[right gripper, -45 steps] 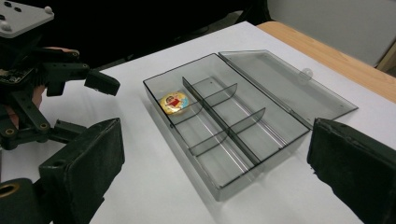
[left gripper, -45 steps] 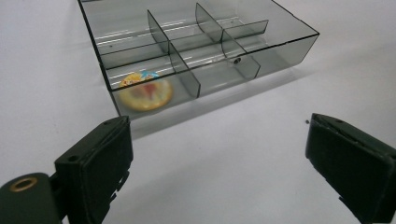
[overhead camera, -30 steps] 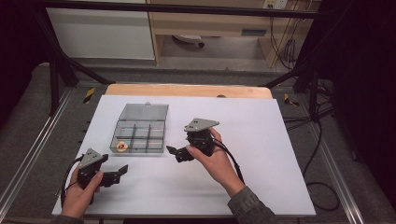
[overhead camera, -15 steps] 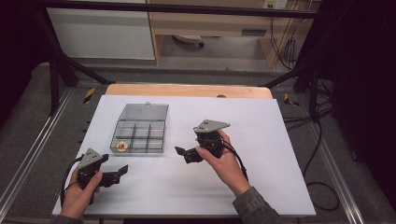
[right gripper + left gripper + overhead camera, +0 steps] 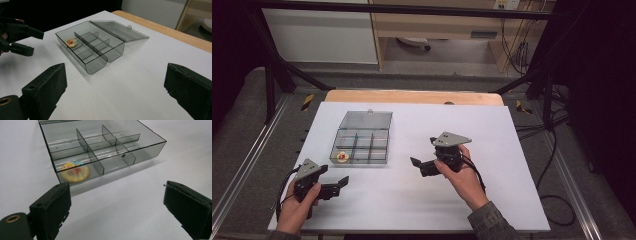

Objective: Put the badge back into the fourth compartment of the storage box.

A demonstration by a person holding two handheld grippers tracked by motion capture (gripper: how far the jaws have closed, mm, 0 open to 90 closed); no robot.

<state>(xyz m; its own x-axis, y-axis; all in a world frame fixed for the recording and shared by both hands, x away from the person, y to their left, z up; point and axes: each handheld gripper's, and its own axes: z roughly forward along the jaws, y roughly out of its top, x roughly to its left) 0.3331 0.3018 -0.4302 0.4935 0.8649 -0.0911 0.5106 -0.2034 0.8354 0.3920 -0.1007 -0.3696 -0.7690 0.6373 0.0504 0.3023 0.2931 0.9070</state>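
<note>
With both the left claw (image 5: 343, 182) and right claw (image 5: 416, 165) released and empty, the round badge (image 5: 343, 157) lies in the lower-left compartment of the open clear organizer box (image 5: 362, 136) at centre-left of the white bench (image 5: 512, 165), where a careless approach could shove the light box aside.

Open smoky-grey clear plastic compartment box (image 5: 361, 145) lying flat on the white tabletop (image 5: 492, 150), holding one round yellow badge (image 5: 342, 157).

The box sits on the left half of the tabletop, its hinged lid (image 5: 366, 120) swung fully back and resting flat on the far side. Thin dividers split the tray into small cells. The badge, with a red and blue picture on its face, lies in the near left corner cell (image 5: 75, 172); the other cells are bare.
</note>
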